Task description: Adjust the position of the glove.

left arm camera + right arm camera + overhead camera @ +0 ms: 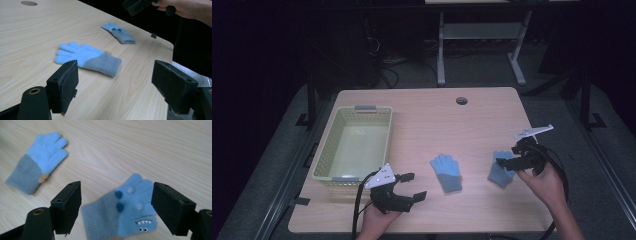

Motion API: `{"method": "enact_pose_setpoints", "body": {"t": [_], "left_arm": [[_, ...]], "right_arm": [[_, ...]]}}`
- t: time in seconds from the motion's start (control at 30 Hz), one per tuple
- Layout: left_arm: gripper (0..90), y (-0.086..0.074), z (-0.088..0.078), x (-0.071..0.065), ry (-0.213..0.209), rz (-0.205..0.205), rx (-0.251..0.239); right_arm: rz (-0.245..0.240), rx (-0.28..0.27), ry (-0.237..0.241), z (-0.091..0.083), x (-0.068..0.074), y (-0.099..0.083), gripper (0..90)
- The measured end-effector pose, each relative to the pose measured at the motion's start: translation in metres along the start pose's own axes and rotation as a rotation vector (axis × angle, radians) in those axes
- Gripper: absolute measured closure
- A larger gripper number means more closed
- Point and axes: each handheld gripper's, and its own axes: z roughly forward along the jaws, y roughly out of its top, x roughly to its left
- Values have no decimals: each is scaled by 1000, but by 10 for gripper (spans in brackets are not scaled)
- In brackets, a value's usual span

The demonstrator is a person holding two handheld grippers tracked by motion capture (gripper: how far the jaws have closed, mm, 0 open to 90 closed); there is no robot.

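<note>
Right claw [116, 211] hanging open over monster glove [125, 213] near counter's right edge, left claw [113, 87] gaping open, plain glove [87, 58] lying ahead

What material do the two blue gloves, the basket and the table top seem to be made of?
Two blue gloves: soft knitted yarn, probably wool or acrylic; fuzzy matte surface, ribbed grey cuffs. The right one carries a small printed or sewn monster face.
Basket: pale green plastic, judging by its moulded lattice walls.
Table top: light wood-grain finish, likely laminate; smooth, faint sheen.
</note>
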Motion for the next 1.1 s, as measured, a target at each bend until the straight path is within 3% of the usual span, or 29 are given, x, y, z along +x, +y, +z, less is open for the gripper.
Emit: {"method": "enact_pose_setpoints", "body": {"t": [0.3, 0.4, 0.63, 0.87, 1.1], "left_arm": [[207, -1, 0, -1, 10, 0, -10], [207, 0, 0, -1, 10, 0, -12], [205, -1, 0, 0, 12, -8, -18], [205, -1, 1, -1, 5, -4, -7], [205, 0, 1, -1, 5, 8, -5]], "right_arm": [[35, 68, 6, 17, -10, -3, 290], [25, 90, 6, 22, -12, -5, 308], [95, 164, -2, 34, -18, -8, 344], [104, 208, -9, 45, -19, -12, 381], [86, 270, -50, 54, -17, -13, 461]]}}
